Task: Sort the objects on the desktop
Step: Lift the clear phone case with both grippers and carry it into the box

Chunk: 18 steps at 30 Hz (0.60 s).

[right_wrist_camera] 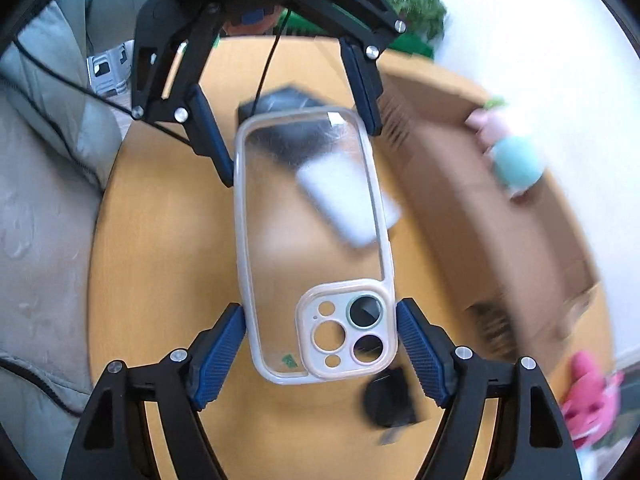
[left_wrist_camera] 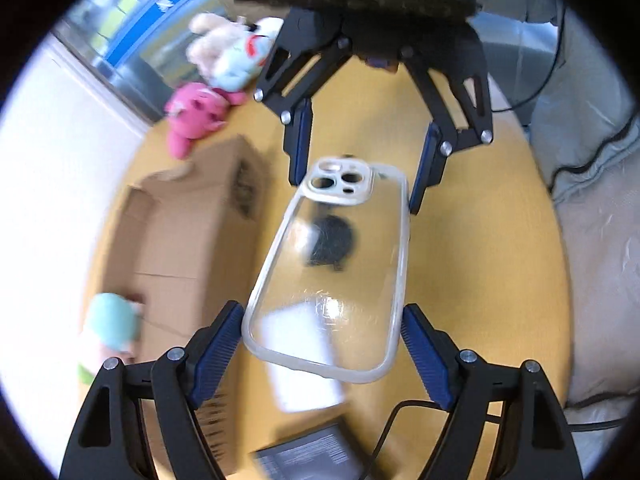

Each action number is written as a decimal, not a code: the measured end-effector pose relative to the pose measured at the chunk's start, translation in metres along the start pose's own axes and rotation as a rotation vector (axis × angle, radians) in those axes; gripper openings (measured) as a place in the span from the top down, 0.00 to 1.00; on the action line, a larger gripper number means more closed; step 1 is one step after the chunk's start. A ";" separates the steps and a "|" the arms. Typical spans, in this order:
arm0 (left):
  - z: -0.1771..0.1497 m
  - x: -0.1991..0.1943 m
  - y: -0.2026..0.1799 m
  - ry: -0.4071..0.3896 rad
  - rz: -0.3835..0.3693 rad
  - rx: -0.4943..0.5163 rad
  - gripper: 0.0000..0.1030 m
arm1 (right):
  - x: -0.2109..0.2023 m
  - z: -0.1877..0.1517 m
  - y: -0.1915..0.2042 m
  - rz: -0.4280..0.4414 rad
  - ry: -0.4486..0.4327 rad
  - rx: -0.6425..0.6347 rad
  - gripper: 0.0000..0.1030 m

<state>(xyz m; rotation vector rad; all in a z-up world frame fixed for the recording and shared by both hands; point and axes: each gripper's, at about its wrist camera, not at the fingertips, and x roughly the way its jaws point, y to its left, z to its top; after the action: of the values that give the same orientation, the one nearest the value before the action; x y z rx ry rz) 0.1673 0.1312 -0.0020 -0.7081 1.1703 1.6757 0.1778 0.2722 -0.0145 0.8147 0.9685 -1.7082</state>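
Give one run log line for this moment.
phone case | held by left gripper and right gripper | above table | cardboard box beside

Left gripper and right gripper face-to-face, angled downward, jaws clamped

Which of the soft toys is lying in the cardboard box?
The teal soft toy lies in the cardboard box; the pink soft toy and the cream and pale blue toys lie outside it.
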 end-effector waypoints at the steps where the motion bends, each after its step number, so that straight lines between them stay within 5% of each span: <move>1: -0.002 -0.002 0.016 0.002 0.013 0.002 0.22 | -0.005 0.009 -0.009 -0.024 -0.008 -0.023 0.27; 2: 0.005 -0.007 0.022 0.003 0.039 0.004 0.22 | 0.009 0.037 -0.036 -0.039 -0.011 -0.043 0.27; 9: 0.031 -0.037 0.094 -0.019 0.188 0.042 0.23 | -0.034 0.091 -0.081 -0.130 -0.021 -0.165 0.27; 12: 0.027 -0.070 0.116 -0.012 0.229 0.035 0.23 | -0.044 0.113 -0.107 -0.153 -0.042 -0.188 0.27; 18: 0.016 -0.058 0.185 0.033 0.251 0.002 0.23 | -0.043 0.156 -0.160 -0.171 -0.060 -0.239 0.27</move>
<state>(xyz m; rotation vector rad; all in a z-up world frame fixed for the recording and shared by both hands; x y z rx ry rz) 0.0206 0.1056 0.1236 -0.6093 1.3277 1.8751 0.0261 0.1855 0.1309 0.5337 1.2020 -1.7093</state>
